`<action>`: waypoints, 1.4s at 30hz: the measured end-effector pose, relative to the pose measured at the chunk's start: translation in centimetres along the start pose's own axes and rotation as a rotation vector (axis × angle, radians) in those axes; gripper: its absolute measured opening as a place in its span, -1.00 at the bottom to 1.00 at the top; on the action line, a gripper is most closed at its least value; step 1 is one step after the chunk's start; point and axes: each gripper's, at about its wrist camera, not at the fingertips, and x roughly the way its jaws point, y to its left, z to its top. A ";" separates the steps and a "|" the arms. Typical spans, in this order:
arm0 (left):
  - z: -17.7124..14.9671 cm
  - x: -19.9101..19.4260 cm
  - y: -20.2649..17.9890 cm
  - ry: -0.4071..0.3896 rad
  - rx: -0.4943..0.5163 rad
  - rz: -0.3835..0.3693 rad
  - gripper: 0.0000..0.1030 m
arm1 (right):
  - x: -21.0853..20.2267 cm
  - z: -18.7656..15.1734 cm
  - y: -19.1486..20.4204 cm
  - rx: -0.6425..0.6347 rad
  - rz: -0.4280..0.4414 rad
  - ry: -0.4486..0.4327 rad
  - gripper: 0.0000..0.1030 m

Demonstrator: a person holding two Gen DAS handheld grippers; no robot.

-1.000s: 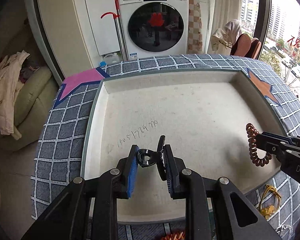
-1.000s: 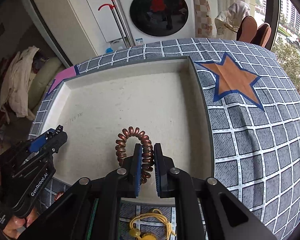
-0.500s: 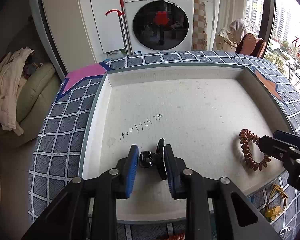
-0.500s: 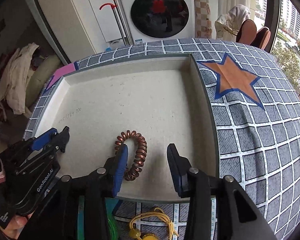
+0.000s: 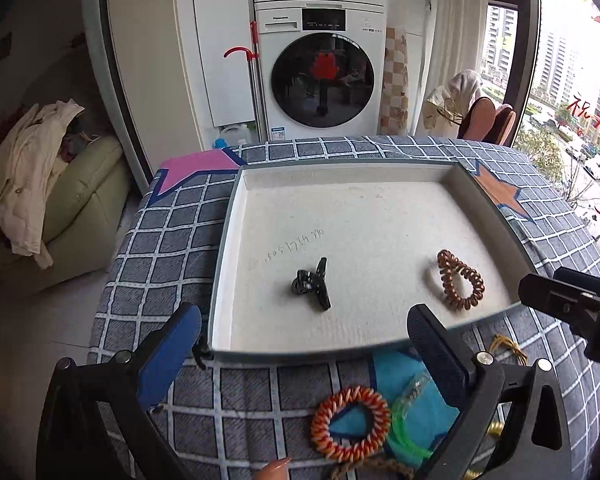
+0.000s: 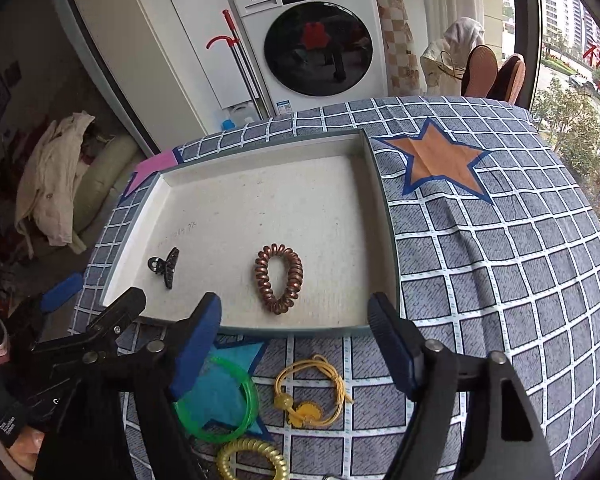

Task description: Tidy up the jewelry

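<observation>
Left tongs (image 5: 304,336) and right tongs (image 6: 296,320) both just opened, spread wide, nothing between them. Black claw clip (image 5: 314,283) lies in tray (image 5: 380,346), copper coil hair tie (image 5: 460,280) at its 3 o'clock, well apart

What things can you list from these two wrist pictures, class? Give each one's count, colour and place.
shallow tray: 1, white with grey rim, on the cloth
black claw hair clip: 1, in tray, left
brown spiral hair tie: 1, in tray, right
checked tablecloth: 1, grey and white, with stars
green plastic ring: 1, before tray
yellow cord tie: 1, before tray
yellow spiral tie: 1, nearest edge
orange braided ring: 1, before tray
washing machine: 1, white, behind
left gripper: open, empty
right gripper: open, empty
</observation>
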 end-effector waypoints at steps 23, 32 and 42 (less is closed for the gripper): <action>-11.0 -10.3 -1.3 -0.016 -0.013 0.027 1.00 | -8.2 -9.9 1.0 -0.012 0.058 -0.098 0.72; -13.2 -12.3 -2.2 -0.053 0.007 0.052 1.00 | -9.6 -13.3 1.0 -0.067 -0.012 -0.070 0.73; -14.2 -13.4 -1.5 -0.063 -0.042 0.040 1.00 | -10.5 -14.8 0.8 -0.068 -0.016 -0.057 0.73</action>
